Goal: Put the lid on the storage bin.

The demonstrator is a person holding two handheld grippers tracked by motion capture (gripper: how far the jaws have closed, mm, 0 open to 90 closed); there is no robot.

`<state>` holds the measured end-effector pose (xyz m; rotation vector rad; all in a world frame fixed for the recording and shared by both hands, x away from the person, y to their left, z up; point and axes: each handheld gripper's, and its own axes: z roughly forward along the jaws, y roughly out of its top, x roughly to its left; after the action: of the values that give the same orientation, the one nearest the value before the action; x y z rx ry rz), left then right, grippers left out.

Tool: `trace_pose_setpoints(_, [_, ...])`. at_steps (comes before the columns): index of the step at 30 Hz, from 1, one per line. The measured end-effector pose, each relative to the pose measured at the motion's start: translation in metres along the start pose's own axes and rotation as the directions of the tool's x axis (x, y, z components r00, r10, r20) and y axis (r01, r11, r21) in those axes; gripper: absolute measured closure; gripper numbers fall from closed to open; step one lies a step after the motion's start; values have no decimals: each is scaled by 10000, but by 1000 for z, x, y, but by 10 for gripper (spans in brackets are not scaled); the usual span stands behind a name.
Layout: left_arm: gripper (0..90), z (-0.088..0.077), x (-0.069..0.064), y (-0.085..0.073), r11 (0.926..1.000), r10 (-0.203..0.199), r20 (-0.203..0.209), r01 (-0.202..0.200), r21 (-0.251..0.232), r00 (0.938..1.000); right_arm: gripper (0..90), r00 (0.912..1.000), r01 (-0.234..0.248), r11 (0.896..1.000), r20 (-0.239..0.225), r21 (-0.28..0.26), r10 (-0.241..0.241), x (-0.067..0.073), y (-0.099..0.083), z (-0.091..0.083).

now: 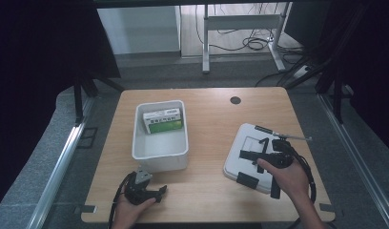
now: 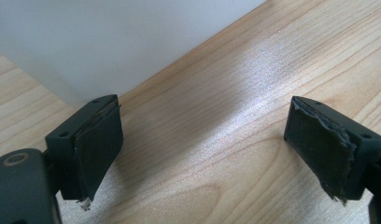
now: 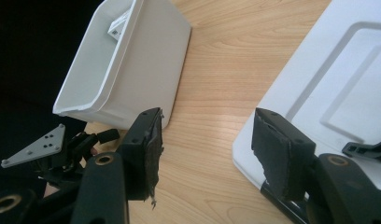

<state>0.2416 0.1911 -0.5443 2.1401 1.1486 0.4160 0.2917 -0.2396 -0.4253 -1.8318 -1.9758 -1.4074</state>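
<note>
White bin (image 1: 160, 151) sits left of centre on the wooden table (image 1: 211, 119), with a green-and-white box (image 1: 163, 120) in its far end. A white lid (image 1: 252, 148) lies to the right. The left gripper (image 1: 159, 192), jaws released and empty, rests near the bin's near wall. The right gripper (image 1: 253, 157), jaws also released, hovers over the lid's left edge.

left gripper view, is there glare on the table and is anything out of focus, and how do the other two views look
Left gripper view: a pale sheen of glare runs across the wooden table; the white bin wall is soft and featureless. Right gripper view: sharp on the bin and white lid, black at far left. High view: table evenly lit, surroundings dark.
</note>
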Motion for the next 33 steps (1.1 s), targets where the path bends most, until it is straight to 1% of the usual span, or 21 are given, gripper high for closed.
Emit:
trace_pose_setpoints(4, [116, 0, 0, 0, 10000, -1, 0, 1, -4, 10000, 431, 9999, 28, 10000, 118, -18, -28, 1, 7, 0])
trace_pose_setpoints(10, [116, 0, 0, 0, 10000, -2, 0, 2, -2, 10000, 431, 9991, 23, 10000, 429, -88, -19, -2, 17, -3])
trace_pose_setpoints(15, [118, 0, 0, 0, 10000, -47, 4, 47, -4, 10000, 433, 9982, -23, 9999, 599, -103, 29, -4, 23, -5])
trace_pose_setpoints(25, [119, 0, 0, 0, 10000, -31, -5, 31, -9, 10000, 438, 9941, -272, 9996, 1045, -50, 275, -10, 35, -8])
trace_pose_setpoints(32, [119, 0, 0, -1, 10000, -27, -10, 27, -8, 10000, 438, 9908, -277, 9996, 1320, -52, 281, -12, 42, -8])
trace_pose_setpoints(33, [119, -1, 0, -1, 10000, -50, -22, 50, -8, 10000, 441, 9897, -362, 9993, 1386, -53, 366, -13, 45, -9])
